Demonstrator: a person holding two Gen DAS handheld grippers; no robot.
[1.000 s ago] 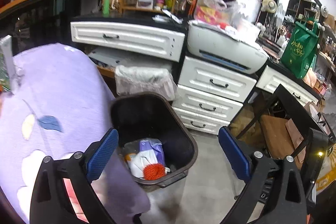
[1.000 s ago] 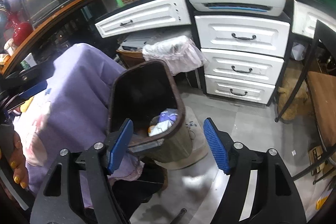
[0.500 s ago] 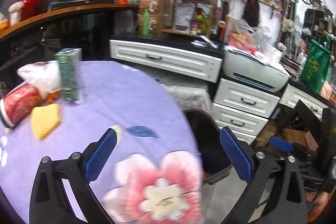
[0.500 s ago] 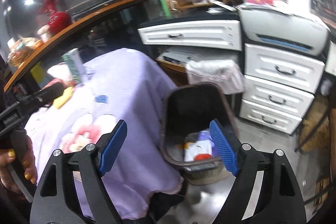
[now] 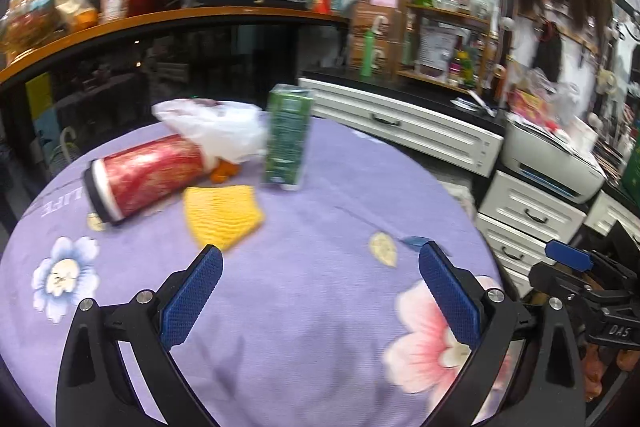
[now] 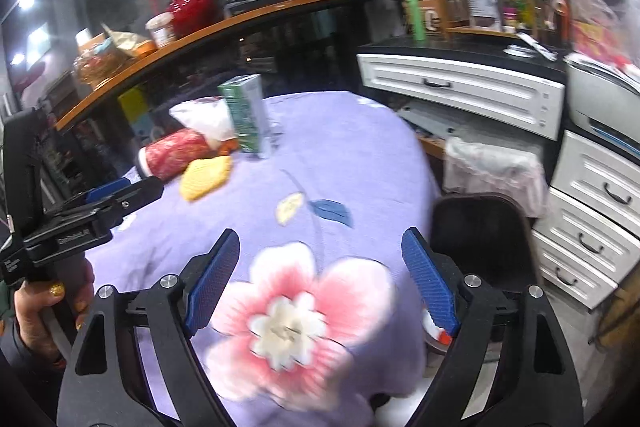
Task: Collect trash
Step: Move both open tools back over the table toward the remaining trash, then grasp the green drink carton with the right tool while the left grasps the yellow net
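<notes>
Carton (image 5: 288, 137) upright on table (image 5: 320, 307); can (image 5: 144, 177) lying left; bag (image 5: 216, 129) behind can; bin (image 6: 480, 239) right of table.

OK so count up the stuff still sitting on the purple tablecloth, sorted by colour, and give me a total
Red: 1, can lying on its side
White: 1, plastic bag
Green: 1, upright carton
Yellow: 1, knitted cloth
Orange: 1, small piece under the bag, too hidden to identify
Total: 5
</notes>
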